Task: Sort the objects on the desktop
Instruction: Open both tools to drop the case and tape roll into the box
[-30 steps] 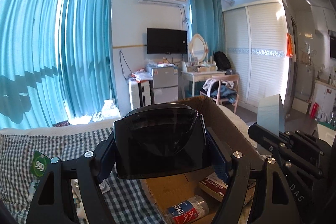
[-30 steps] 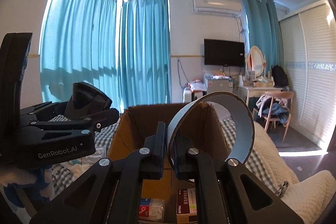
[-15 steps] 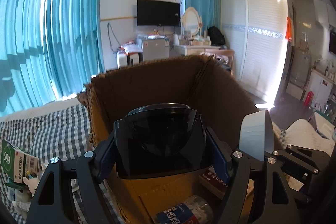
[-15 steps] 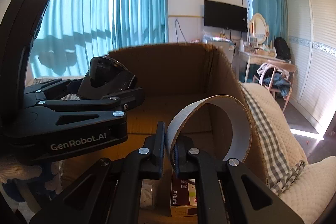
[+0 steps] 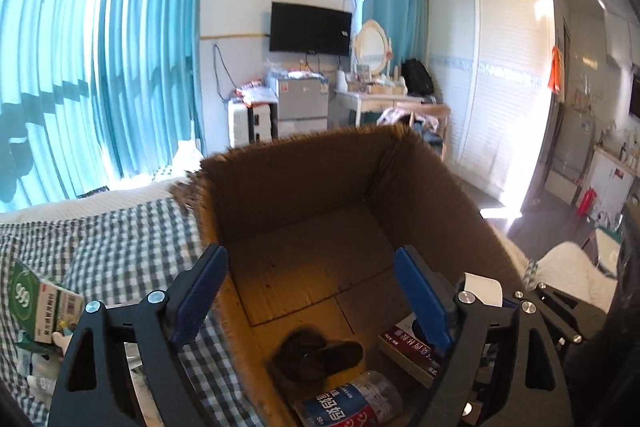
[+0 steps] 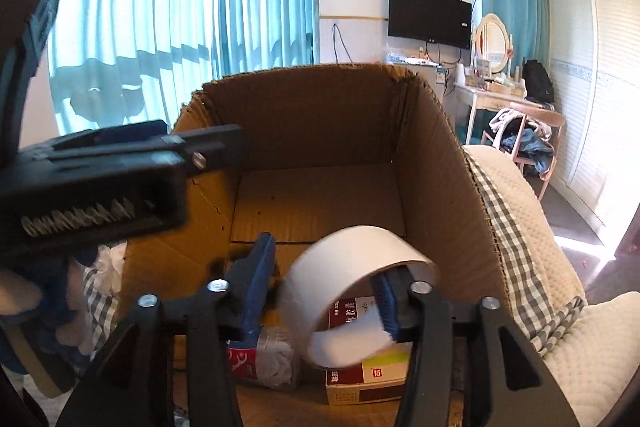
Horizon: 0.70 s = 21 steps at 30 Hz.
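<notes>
Both grippers dropped their loads into the cardboard box (image 6: 320, 131): dark visor (image 5: 316, 351) now on the box floor, left gripper (image 5: 316, 291) opening wide, empty. Right gripper (image 6: 326, 291) opening, white tape roll (image 6: 356, 291) loose around one finger, tipping over the red medicine box (image 6: 360, 375). Drop step ending; next, lift clear and fetch the green 999 packet (image 5: 38, 307) left of the box.

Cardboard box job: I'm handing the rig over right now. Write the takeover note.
Left gripper: jaws opening, nothing between them; the dark object lies in the cardboard box.
Right gripper: jaws opening, white tape roll loose between them, over the box.
In the box: bottle, red-and-white carton.
Left: green carton and other bits on the checked cloth.
</notes>
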Tool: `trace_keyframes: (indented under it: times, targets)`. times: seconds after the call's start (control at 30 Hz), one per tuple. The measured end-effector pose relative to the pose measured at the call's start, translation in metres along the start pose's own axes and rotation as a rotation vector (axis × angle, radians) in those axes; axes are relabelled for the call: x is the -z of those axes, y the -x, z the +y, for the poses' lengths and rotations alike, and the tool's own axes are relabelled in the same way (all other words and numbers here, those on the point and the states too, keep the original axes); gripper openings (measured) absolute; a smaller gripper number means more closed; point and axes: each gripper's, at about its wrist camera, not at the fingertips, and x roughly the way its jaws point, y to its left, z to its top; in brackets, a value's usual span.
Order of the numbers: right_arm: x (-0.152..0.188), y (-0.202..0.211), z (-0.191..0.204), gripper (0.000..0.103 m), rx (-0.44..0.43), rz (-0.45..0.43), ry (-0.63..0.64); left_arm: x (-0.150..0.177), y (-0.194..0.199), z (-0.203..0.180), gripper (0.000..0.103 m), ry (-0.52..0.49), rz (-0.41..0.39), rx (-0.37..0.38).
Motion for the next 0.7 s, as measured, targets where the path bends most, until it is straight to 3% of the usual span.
trace_keyframes:
  times: [0.2, 0.23, 0.3, 0.37, 0.7]
  targets:
    - [-0.005, 0.014, 0.003, 0.072, 0.011, -0.026, -0.002, -0.009, 0.044, 0.014, 0.096, 0.039, -0.069, -0.026]
    - [-0.007, 0.015, 0.003, 0.085, 0.001, -0.017, -0.008, -0.012, 0.051, 0.015, 0.096, 0.043, -0.076, -0.032]
    - [-0.011, 0.003, 0.005, 0.096, -0.046, 0.077, -0.025, -0.014, 0.062, 0.020, 0.099, 0.050, -0.087, -0.045]
    - [-0.012, -0.010, 0.007, 0.096, -0.028, 0.193, -0.013, -0.017, 0.076, 0.026, 0.099, 0.062, -0.097, -0.055]
    - [-0.040, -0.032, 0.009, 0.097, -0.021, 0.493, -0.031, -0.046, 0.152, 0.057, 0.103, 0.095, -0.192, -0.111]
